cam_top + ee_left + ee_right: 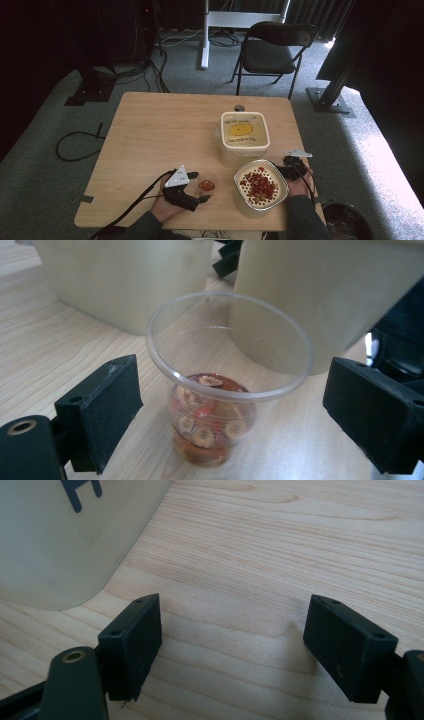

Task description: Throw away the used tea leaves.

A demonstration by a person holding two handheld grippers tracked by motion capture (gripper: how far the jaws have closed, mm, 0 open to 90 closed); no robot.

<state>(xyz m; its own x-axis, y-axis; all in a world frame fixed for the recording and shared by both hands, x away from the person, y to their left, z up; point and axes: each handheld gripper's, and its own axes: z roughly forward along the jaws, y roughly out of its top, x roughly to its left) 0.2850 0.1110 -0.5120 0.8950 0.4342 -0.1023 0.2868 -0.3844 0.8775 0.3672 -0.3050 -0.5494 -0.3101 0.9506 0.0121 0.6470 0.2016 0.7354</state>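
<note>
— Wood table (150, 135), pale and square, on grey carpet, with a black folding chair (272, 50) behind it.

— What's in the tubs?

— The near tub (260, 187) is open and full of red bits. The far tub (244, 131) has its lid on.

— And the clear cup (225, 390)?

— It stands on the table left of the near tub, with red liquid and round slices inside. The left gripper (235, 410) has its jaws wide, one each side, not touching it.

— The right gripper (232, 645)?

— Wide open too, empty, by the near tub.
</note>
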